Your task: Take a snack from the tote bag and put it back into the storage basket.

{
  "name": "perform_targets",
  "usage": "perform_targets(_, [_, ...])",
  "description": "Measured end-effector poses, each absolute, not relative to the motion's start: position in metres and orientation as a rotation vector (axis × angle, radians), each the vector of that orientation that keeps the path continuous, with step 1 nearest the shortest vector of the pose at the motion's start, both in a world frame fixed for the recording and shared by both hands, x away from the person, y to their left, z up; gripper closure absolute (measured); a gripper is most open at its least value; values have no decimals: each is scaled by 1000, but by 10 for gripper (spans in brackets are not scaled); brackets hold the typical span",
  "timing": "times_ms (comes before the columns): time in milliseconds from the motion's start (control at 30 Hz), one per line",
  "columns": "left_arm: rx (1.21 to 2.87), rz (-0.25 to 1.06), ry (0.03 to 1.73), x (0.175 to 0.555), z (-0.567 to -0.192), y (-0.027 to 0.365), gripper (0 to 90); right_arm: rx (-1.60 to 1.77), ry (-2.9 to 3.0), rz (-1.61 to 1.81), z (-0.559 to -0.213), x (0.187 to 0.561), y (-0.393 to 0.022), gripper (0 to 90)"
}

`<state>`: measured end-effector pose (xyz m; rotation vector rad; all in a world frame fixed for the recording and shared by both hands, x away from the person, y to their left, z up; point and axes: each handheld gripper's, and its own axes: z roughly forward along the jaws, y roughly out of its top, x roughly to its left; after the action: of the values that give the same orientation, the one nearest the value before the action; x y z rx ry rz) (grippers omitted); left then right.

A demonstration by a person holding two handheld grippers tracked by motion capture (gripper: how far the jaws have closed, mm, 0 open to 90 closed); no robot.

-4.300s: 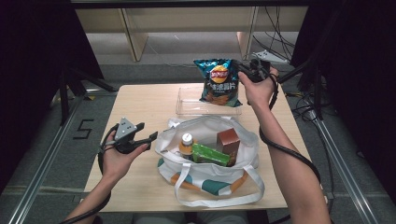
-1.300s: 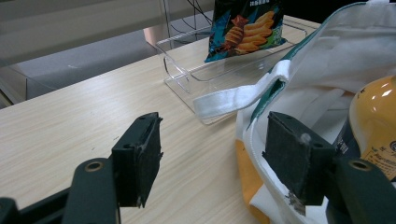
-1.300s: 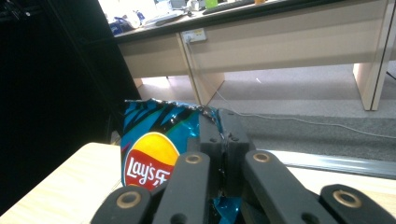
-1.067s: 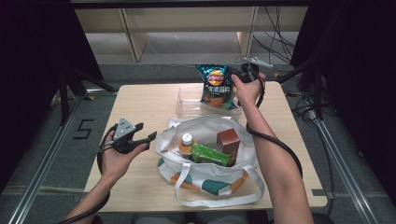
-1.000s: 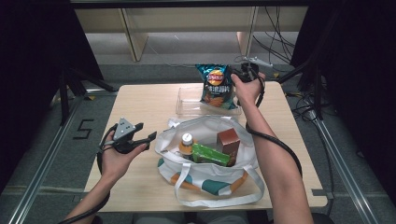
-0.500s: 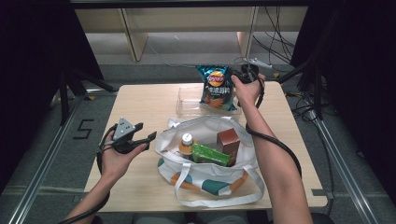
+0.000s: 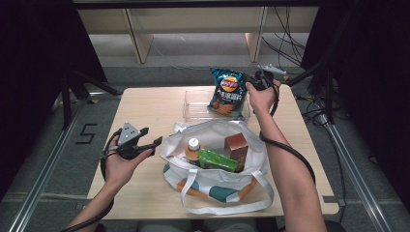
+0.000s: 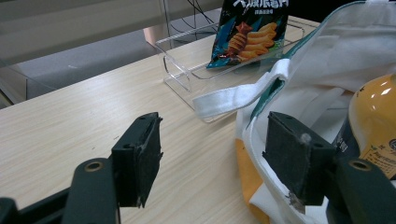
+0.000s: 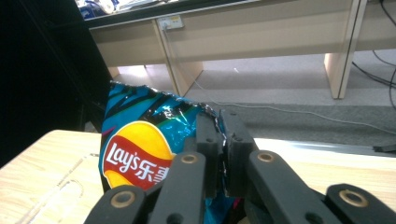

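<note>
The chip bag (image 9: 140,140) at the far side of the surface carries a red and yellow "Lay's" logo followed by Chinese characters. A dark "5" (image 7: 86,134) marks the floor to the left.

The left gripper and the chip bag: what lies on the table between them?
In the left gripper view, past the open left gripper come bare table, the tote's white strap, then the clear tray holding the chip bag.

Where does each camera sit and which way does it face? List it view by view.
High view: above the person's side, looking forward and down at the table; both forearms show.
Left gripper view: on the left gripper, facing the tote bag.
Right gripper view: on the right gripper, pinching the chip bag.
All three share the chip bag.
</note>
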<state>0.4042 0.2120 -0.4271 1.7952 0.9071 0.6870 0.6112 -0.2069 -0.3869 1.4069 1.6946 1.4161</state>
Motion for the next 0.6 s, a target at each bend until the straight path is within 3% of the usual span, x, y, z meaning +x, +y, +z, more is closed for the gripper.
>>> perform_targets(133, [1796,688,907,404,-427,211,352,1400,1713,1390,-385,609,-209,795])
perform_targets(400, [1794,690,893,404,-427,211,352,1377,1715,1367,-376,600,-213,536])
perform_targets(600, [1788,694,909,403,-426,212,352,1329,1716,1366,-368,587,-220,486])
